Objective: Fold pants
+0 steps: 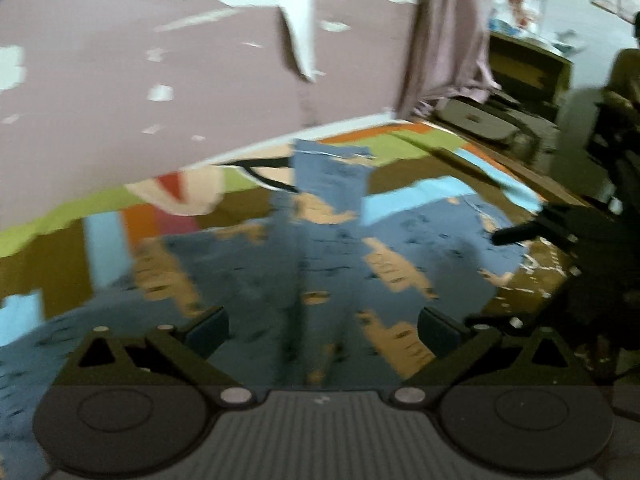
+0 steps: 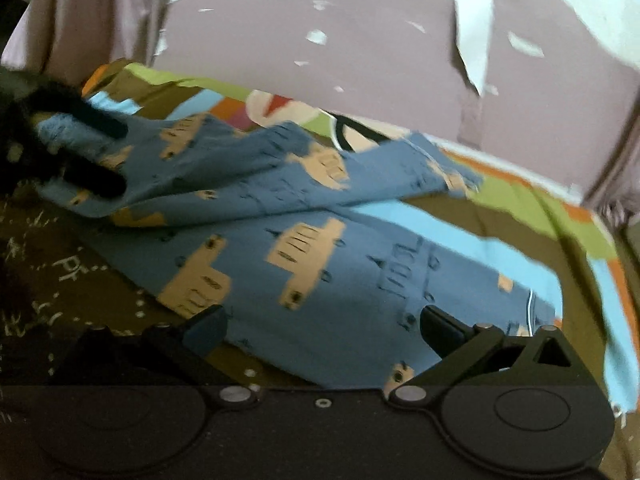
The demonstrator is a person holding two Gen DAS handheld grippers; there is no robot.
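Both sets of jaws stand spread wide with nothing between them. The left gripper [image 1: 323, 330] hangs over the blue pants [image 1: 320, 272], which lie spread ahead of it on a patterned bedsheet [image 1: 60, 264]. The right gripper [image 2: 323, 330] hovers at the pants' [image 2: 304, 248] near edge; a peeling wall [image 2: 360, 52] rises beyond.

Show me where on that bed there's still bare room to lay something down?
Bare sheet shows right of the pants, out to the bed's green edge, and a brown patch lies left of them. The middle is crowded: the pants spread there, one leg folded across.
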